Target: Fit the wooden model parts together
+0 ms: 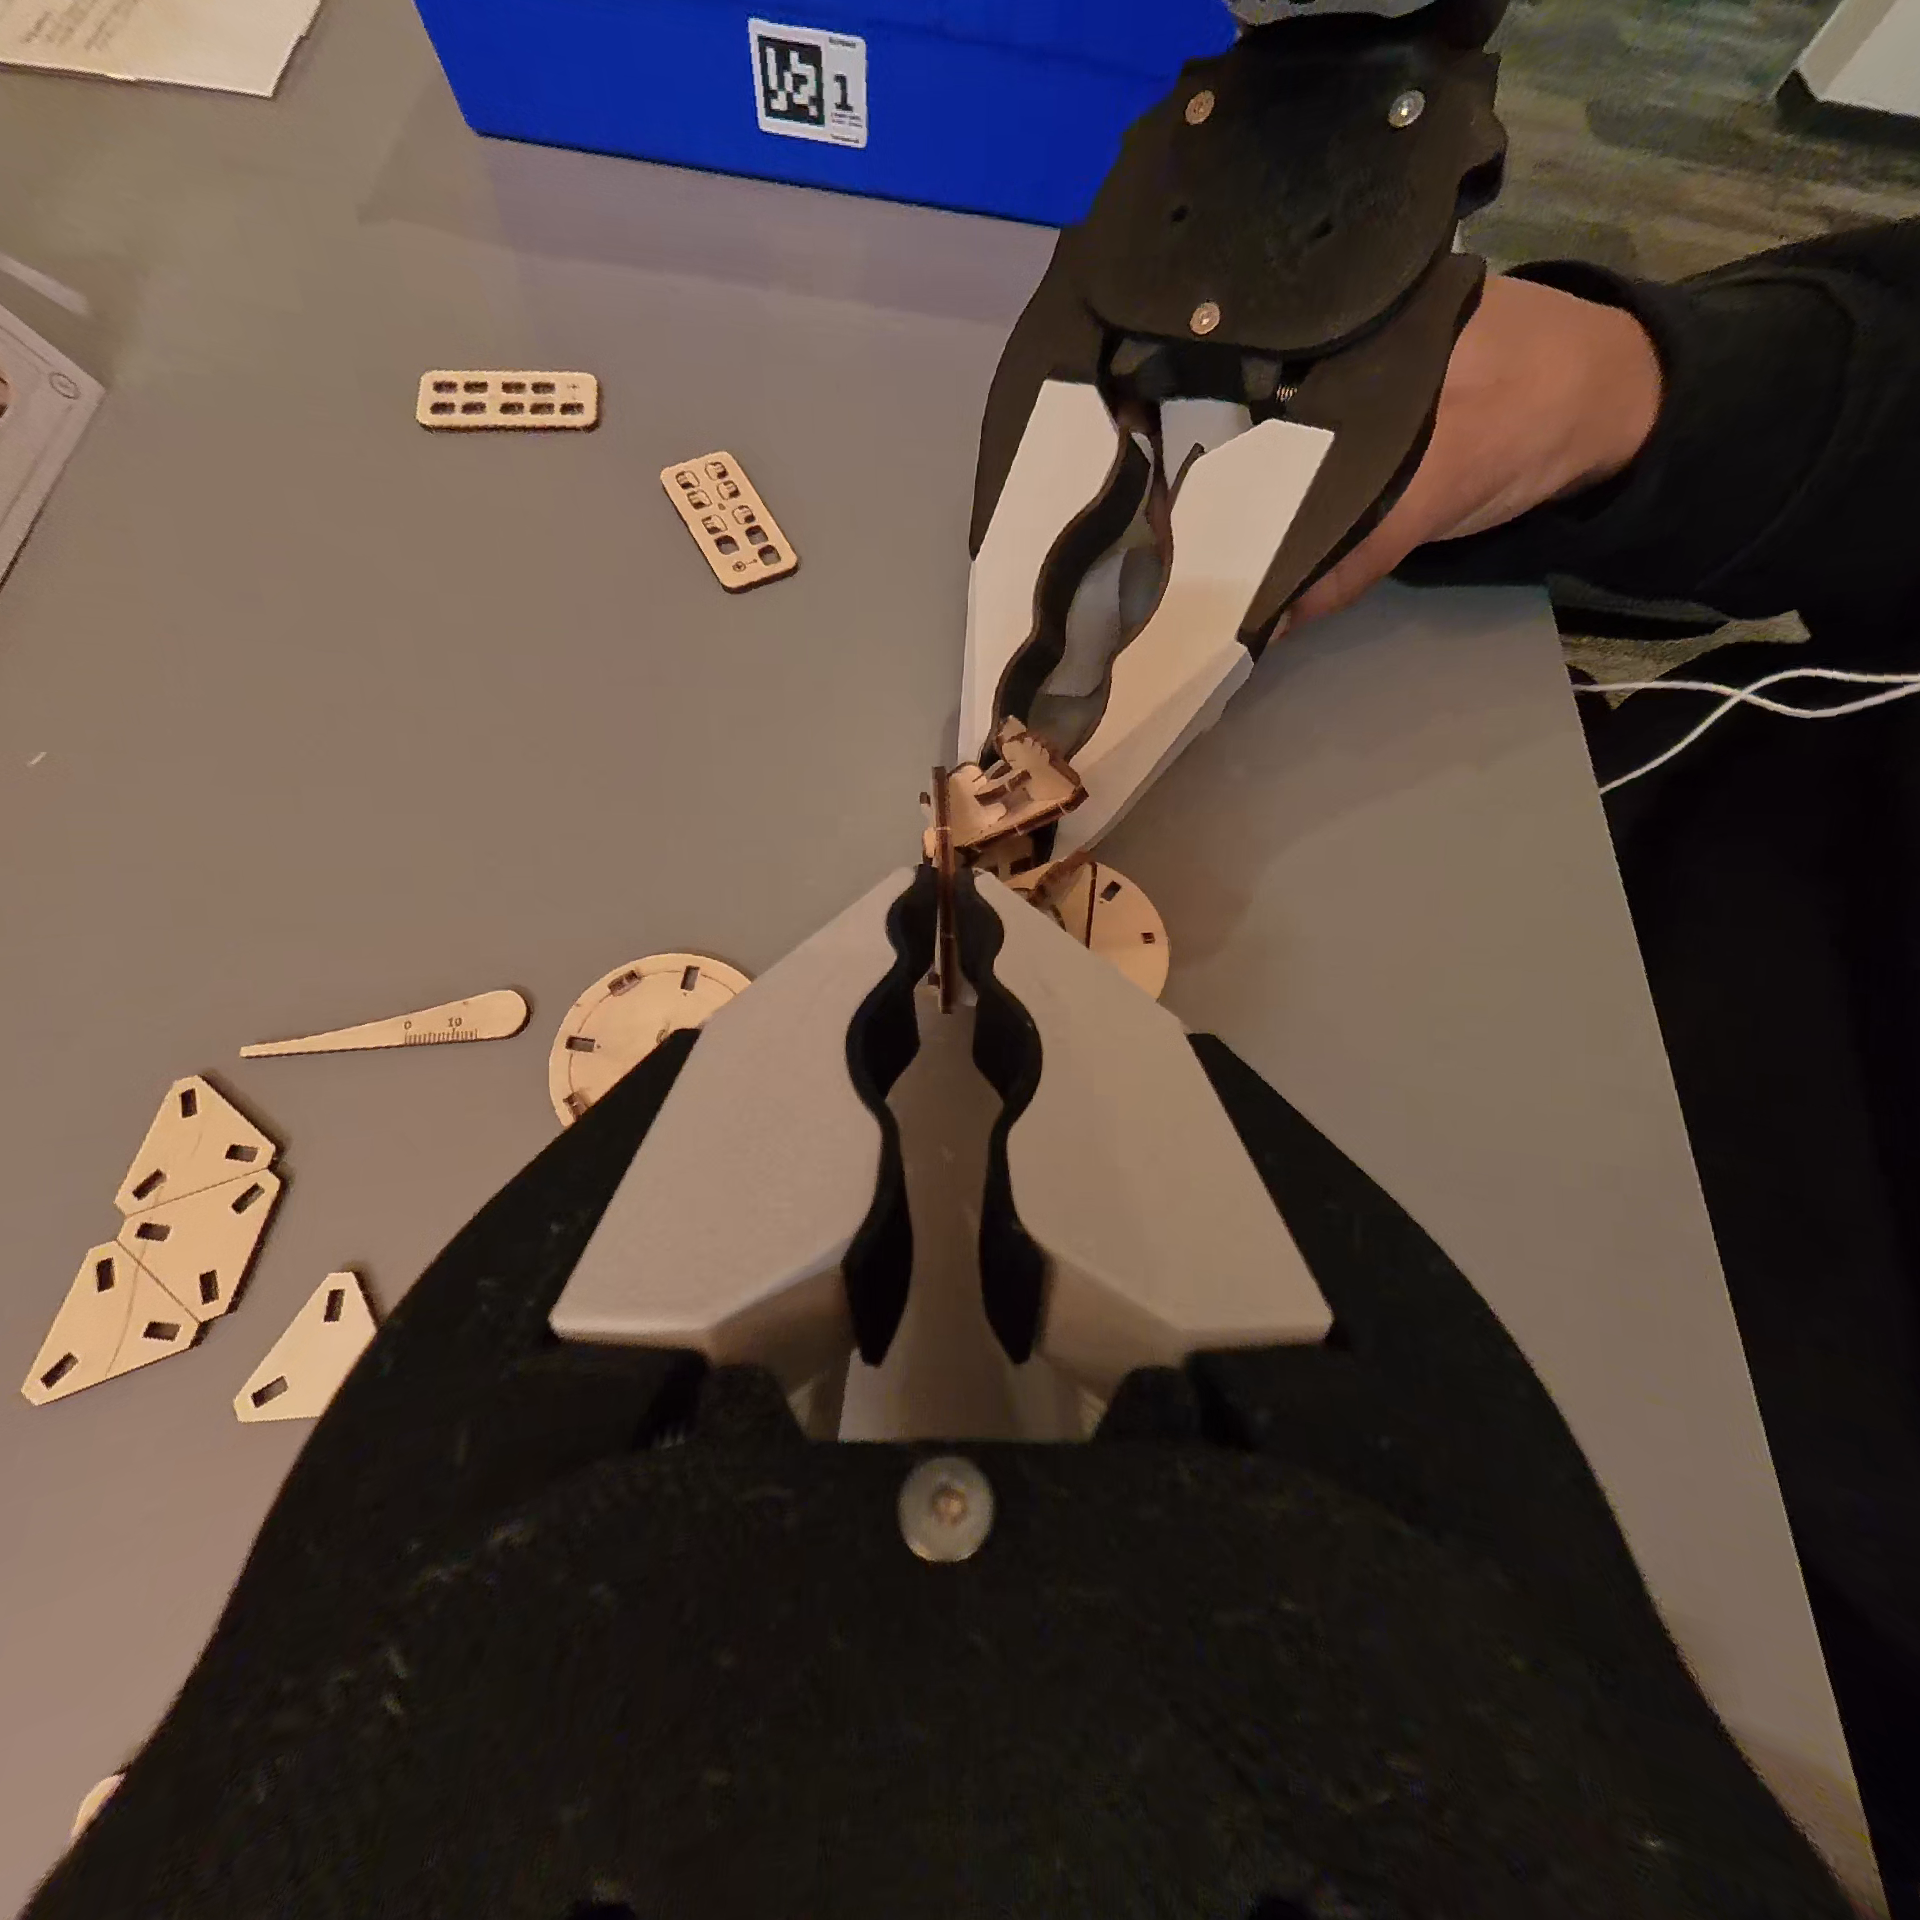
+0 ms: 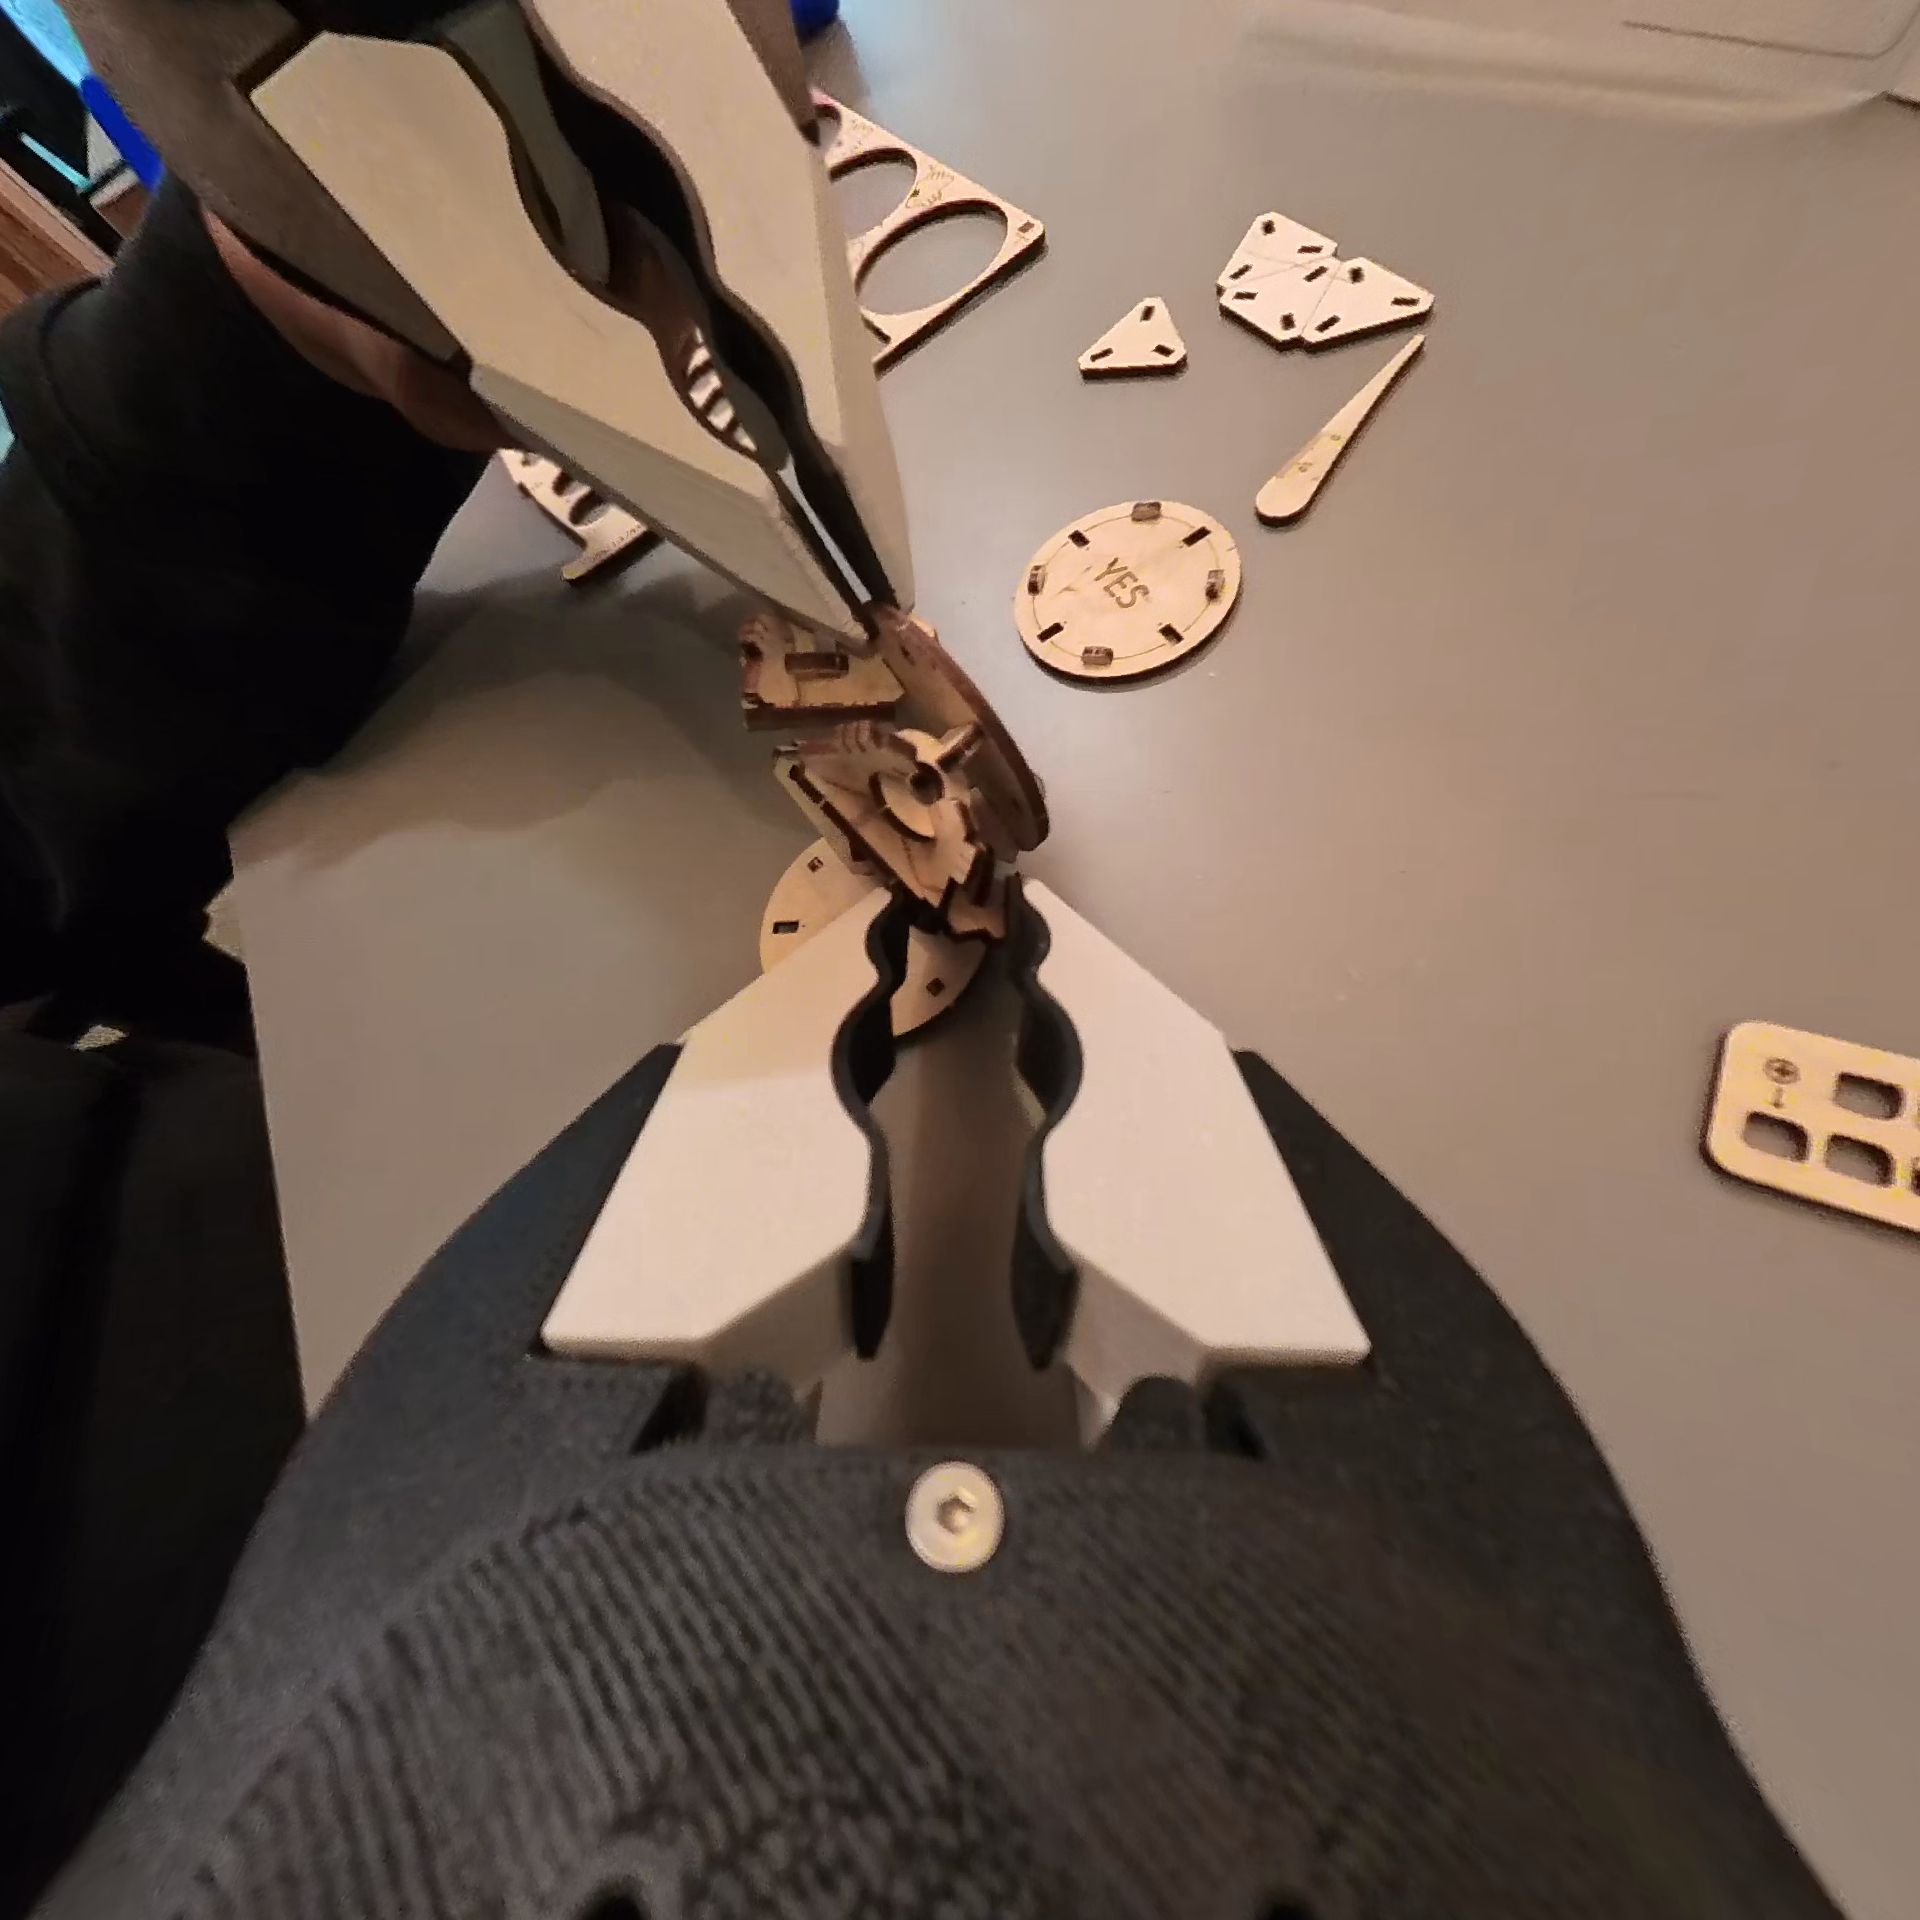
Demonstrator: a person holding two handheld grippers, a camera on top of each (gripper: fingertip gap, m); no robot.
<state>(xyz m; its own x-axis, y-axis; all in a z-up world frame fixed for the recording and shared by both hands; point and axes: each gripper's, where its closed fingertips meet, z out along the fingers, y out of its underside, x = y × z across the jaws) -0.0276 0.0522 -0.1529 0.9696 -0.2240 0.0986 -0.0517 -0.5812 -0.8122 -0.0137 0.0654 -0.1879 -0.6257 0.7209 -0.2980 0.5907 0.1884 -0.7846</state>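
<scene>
My left gripper (image 1: pixel 941 909) is shut on a thin round wooden disc (image 1: pixel 943 883), seen edge-on between its pads and held above the grey table (image 1: pixel 520 727). In the right wrist view the left gripper (image 2: pixel 868 613) comes in from the upper left, pinching that disc (image 2: pixel 987 748) at its rim. A small wooden block assembly (image 2: pixel 904 821) with a hub and slotted plates sits against the disc's face. My right gripper (image 2: pixel 961 925) is shut on the lower end of this assembly. In the left wrist view the right gripper (image 1: pixel 1023 764) holds the assembly (image 1: pixel 1013 800) from the upper right.
Another wooden disc (image 1: pixel 1127 925) lies on the table under the held parts. A slotted disc (image 2: pixel 1129 592), a tapered stick (image 2: pixel 1340 431), triangular plates (image 2: pixel 1320 281) and slotted rectangles (image 1: pixel 507 400) lie around. A blue bin (image 1: pixel 644 94) stands behind. The table edge (image 1: pixel 1621 831) runs at the right. The gap from one gripper's tips to the other's is roughly 5 cm.
</scene>
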